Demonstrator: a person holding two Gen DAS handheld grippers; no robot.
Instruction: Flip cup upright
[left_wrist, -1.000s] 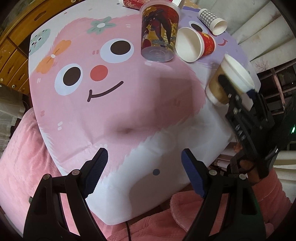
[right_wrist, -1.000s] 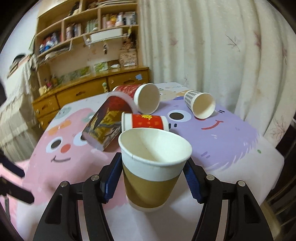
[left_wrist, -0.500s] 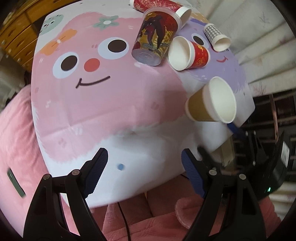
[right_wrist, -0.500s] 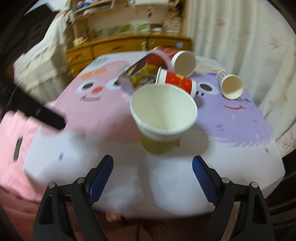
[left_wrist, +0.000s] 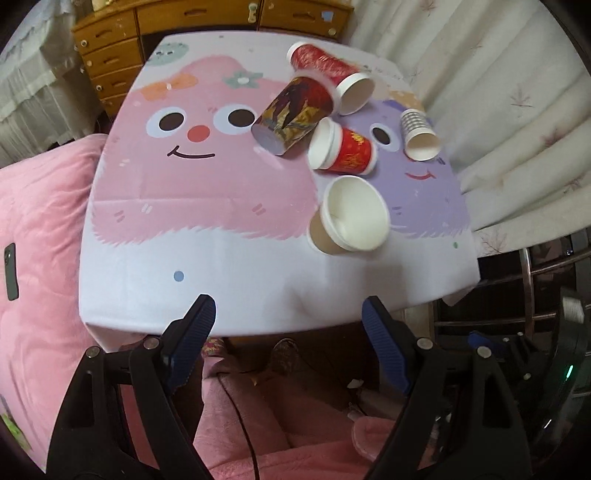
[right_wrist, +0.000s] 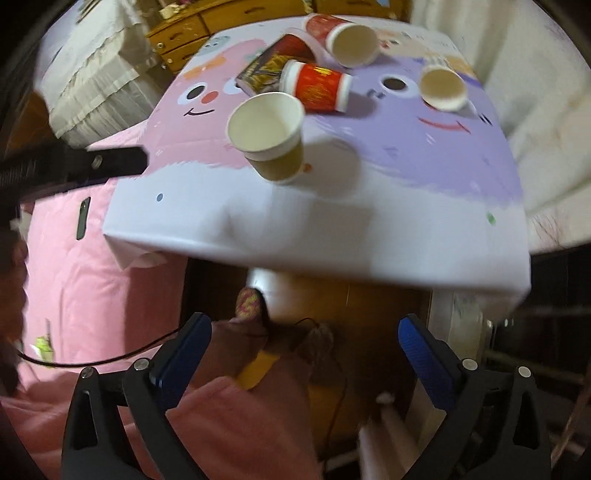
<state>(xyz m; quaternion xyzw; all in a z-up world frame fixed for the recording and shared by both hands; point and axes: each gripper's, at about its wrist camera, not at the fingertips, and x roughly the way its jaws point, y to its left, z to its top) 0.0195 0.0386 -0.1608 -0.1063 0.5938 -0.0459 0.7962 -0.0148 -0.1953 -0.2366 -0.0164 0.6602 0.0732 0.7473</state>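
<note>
The brown cup (right_wrist: 271, 142) now stands upright on the bench (right_wrist: 369, 221), with its white mouth open to the top, and nothing holds it. One second ago it sat between the fingers of the right gripper (right_wrist: 306, 354); since then that gripper has let it go and drawn back past the front edge of the bench. Its blue pads are wide apart and empty, low in the frame, with the cup well apart from them in the upper middle of the right wrist view. This means, in my judgement, that the flip of this cup is done and the release was clean, because the cup did not tip.

The left gripper (left_wrist: 288, 345) also has its pads apart and holds nothing. In the left wrist view the brown cup (left_wrist: 349, 216) is right of centre, above the right pad and well apart from it.

Behind it, toward the upper right of the frame, four other cups lie on their sides: a small red cup (left_wrist: 341, 151) just beside it, a large printed cup (left_wrist: 291, 114), a large red cup (left_wrist: 332, 79) and a checked cup (left_wrist: 419, 134). If the task covers them, the small red cup is the nearest one.
</note>
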